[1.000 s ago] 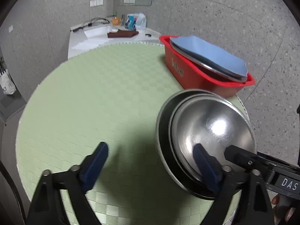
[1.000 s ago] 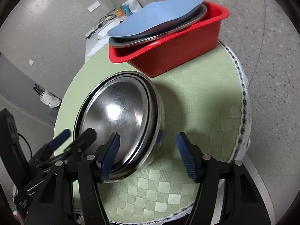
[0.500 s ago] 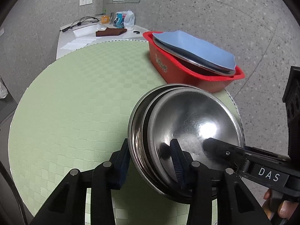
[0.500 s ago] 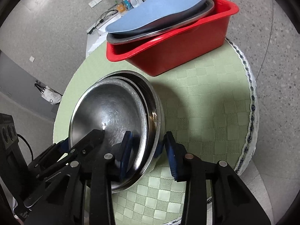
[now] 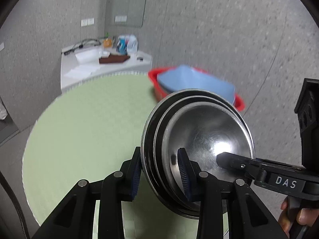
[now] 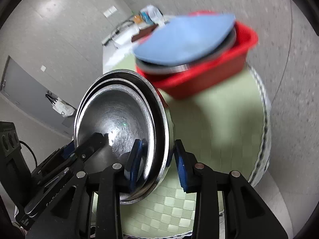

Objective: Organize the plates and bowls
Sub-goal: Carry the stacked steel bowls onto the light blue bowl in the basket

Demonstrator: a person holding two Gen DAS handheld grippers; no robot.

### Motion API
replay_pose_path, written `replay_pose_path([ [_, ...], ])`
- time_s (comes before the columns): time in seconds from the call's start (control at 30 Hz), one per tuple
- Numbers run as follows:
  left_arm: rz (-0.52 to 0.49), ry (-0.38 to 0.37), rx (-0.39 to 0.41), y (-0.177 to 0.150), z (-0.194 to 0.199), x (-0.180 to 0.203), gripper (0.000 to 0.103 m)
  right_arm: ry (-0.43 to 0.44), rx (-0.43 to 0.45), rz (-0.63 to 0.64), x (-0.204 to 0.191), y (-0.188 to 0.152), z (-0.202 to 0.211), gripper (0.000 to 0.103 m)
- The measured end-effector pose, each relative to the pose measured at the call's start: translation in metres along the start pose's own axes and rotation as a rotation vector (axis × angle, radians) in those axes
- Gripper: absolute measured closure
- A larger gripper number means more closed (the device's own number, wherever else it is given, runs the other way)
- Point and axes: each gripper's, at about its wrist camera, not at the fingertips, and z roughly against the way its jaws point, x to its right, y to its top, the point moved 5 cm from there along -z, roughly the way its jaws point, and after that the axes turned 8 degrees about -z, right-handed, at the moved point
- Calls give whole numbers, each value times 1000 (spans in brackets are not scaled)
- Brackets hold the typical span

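Both grippers are clamped on the same stack of nested steel bowls (image 5: 201, 139): the left gripper (image 5: 159, 176) pinches the stack's rim on one side, one blue-padded finger inside the innermost bowl and the other against the outer wall, and the right gripper (image 6: 157, 166) grips the opposite side of the rim in the same way. The stack (image 6: 119, 127) is tilted steeply, its open side turned toward the cameras, and it appears raised off the green checked tablecloth (image 5: 89, 119), though its lowest edge is hidden behind the fingers.

Beyond the stack, near the round table's far edge, sits the red tub (image 6: 209, 75). Inside it lies a wide steel plate (image 6: 175, 67), leaning so one side sticks up past the tub's rim, with a blue sheet (image 6: 183, 41) on top of it.

Left of the stack in the left wrist view, the tablecloth is bare out to its fringed edge. Beyond the tub stands a white counter (image 5: 103, 65) with clutter.
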Motion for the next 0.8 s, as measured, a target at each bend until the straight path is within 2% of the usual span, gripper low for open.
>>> replay_pose_path([
  [0.23, -19, -43, 49, 44, 11, -1, 71, -12, 71, -5, -17, 51, 23, 71],
  [0.47, -50, -89, 51, 102, -24, -1, 71, -74, 122, -34, -11, 118, 17, 72],
  [0.63, -54, -107, -21, 133, -80, 0, 71, -131, 61, -88, 7, 153, -12, 72],
  [0.8, -70, -125, -121, 141, -128, 0, 70, -187, 9, -143, 27, 163, -38, 72],
])
